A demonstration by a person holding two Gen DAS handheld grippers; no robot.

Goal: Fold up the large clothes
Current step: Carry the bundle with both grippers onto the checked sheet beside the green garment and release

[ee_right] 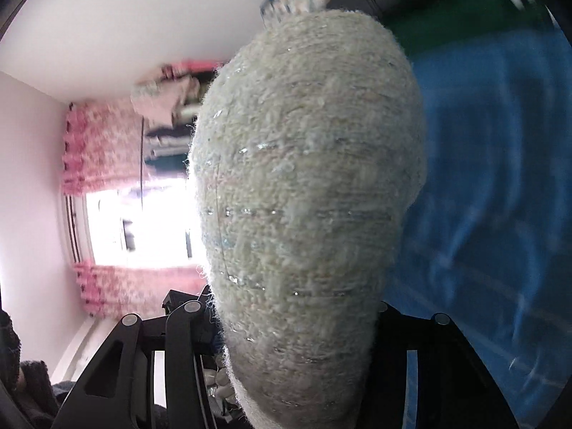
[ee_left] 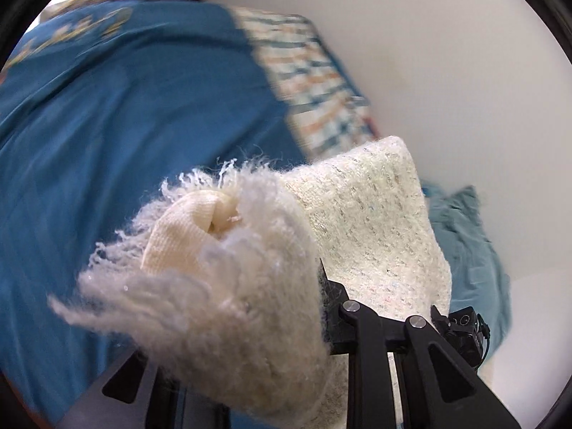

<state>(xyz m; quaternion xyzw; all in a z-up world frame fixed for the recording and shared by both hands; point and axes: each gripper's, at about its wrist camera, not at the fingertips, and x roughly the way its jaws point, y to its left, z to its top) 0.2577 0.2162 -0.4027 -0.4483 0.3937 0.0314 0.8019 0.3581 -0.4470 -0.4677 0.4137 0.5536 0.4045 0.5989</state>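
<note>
A cream knitted garment [ee_left: 371,221] with a fluffy fringed cuff [ee_left: 221,286] and a ribbed lining fills the lower middle of the left wrist view. My left gripper [ee_left: 286,325] is shut on it, its fingertips buried in the fabric. In the right wrist view the same cream knit [ee_right: 304,193] bulges up in front of the camera. My right gripper [ee_right: 289,350] is shut on it, with the fingers hidden under the cloth. Both views are tilted and blurred.
A person in a blue top [ee_left: 125,125] stands close behind the garment. A striped cloth [ee_left: 321,82] and a teal cloth [ee_left: 464,236] lie beyond. A bright window [ee_right: 139,221] with pink curtains [ee_right: 100,143] and stacked clothes [ee_right: 168,114] show on the right wrist view's left.
</note>
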